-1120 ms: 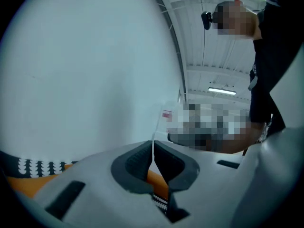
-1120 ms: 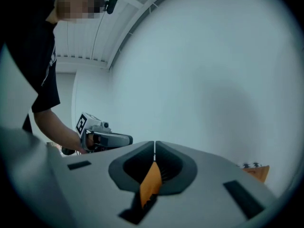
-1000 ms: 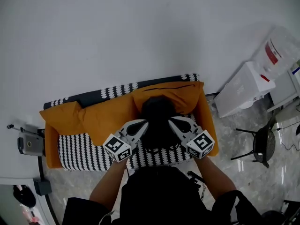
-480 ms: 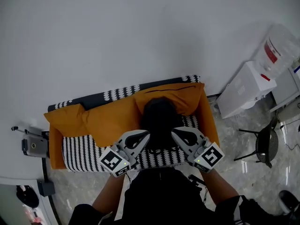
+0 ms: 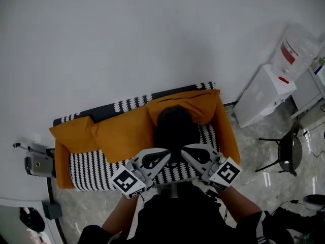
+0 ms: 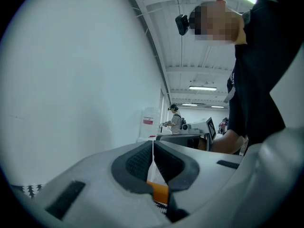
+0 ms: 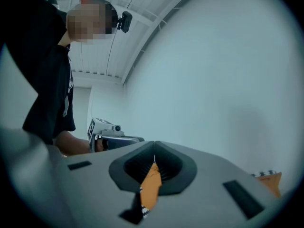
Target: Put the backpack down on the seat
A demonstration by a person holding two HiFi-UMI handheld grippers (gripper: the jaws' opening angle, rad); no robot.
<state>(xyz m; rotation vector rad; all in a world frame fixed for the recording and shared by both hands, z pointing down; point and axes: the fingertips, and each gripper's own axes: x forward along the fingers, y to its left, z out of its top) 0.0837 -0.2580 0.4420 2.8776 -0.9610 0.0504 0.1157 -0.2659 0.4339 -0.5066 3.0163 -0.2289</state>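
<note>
Backpack [image 5: 174, 128] on sofa [image 5: 86, 168] seat; left gripper [image 5: 162, 155], right gripper [image 5: 188, 152] closed, empty.

A black backpack [image 5: 174, 131] sits on the seat [image 5: 91, 169], a small sofa set against a white wall, seen from steeply above. The bag shows as a dark, rounded shape and its straps and pockets cannot be made out. It rests on the right half of the sofa, with its far end at 12 o'clock against an orange cushion [image 5: 192, 104]. Black-and-white patterned fabric covers the seat and shows bare at the backpack's 9 o'clock and along its 6 o'clock edge. A second orange cushion [image 5: 104, 133] lies at 9 o'clock, beside the bag, and orange padding runs down both sofa ends.
</note>
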